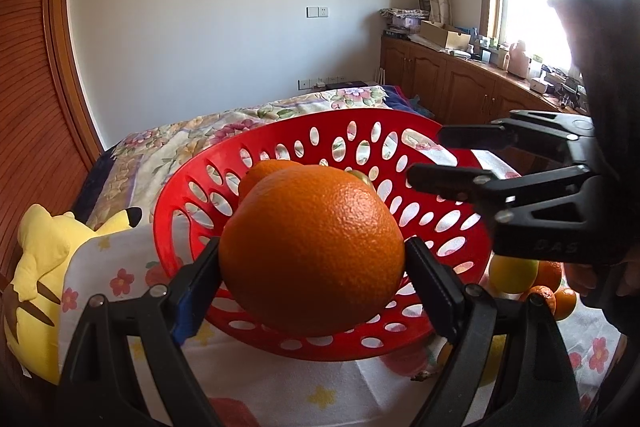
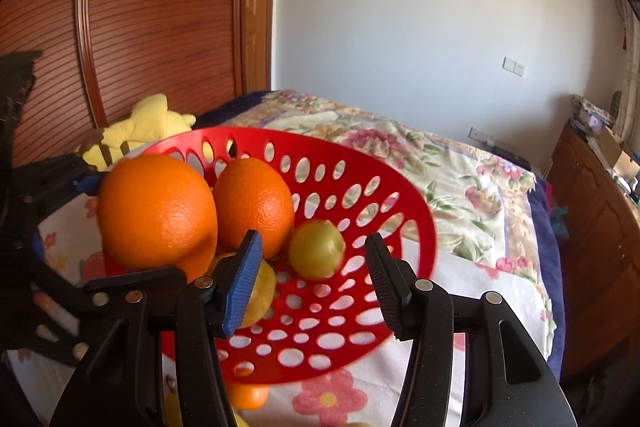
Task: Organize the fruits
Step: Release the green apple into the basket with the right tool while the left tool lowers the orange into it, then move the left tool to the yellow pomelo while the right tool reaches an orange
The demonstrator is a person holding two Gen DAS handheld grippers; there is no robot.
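My left gripper (image 1: 312, 251) is shut on a large orange (image 1: 316, 247), both pads pressed to its sides, just above the near rim of the red perforated basket (image 1: 304, 117). The right wrist view has the same large orange (image 2: 156, 211) at the left side of the basket (image 2: 280, 137). Inside lie a second orange (image 2: 254, 203), a small yellow-green fruit (image 2: 316, 249) and a lemon (image 2: 260, 291) partly hidden by a finger. My right gripper (image 2: 312, 267) hovers open over the basket with nothing between its pads; it also shows as the right gripper (image 1: 428, 157) in the left wrist view.
The basket rests on a floral cloth (image 2: 328, 399) on a bed. A yellow plush toy (image 1: 36, 267) lies left of it. Loose fruits, a yellow-green one (image 1: 514, 273) and small oranges (image 1: 560, 301), sit right of the basket. Wooden cabinets (image 1: 460, 87) line the right wall.
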